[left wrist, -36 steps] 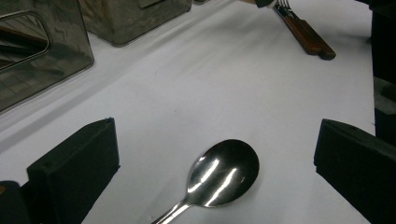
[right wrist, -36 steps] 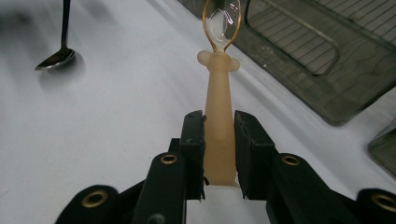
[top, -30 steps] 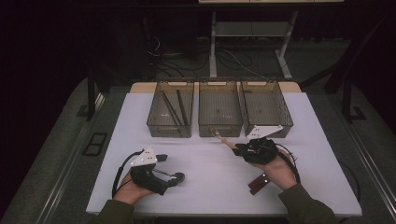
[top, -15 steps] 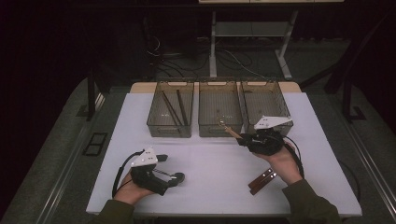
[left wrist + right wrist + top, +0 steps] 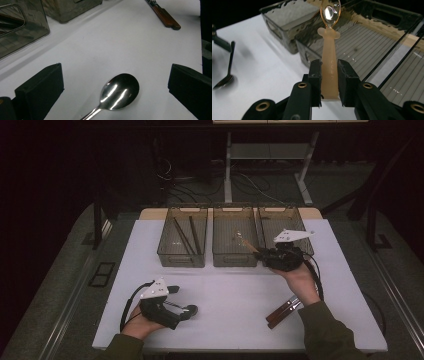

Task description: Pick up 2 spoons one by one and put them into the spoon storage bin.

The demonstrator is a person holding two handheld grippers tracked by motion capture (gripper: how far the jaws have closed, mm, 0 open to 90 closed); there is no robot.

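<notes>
Right gripper (image 5: 329, 82) clamped on a small tan-handled spoon (image 5: 329, 62), held up at the near edge of the middle bin (image 5: 235, 257), spoon bowl pointing over it. Left gripper (image 5: 115, 85) rests on the white table (image 5: 225, 295) with jaws wide apart, a metal spoon (image 5: 120, 91) lying loose between them, untouched. Two wood-handled utensils (image 5: 282, 312) lie near the right forearm.

Two black hand-held grippers, left gripper (image 5: 186, 311) and right gripper (image 5: 261, 256), each topped by a pale three-cornered plate, trailing black cables, brass-ringed screws, olive sleeves.
</notes>
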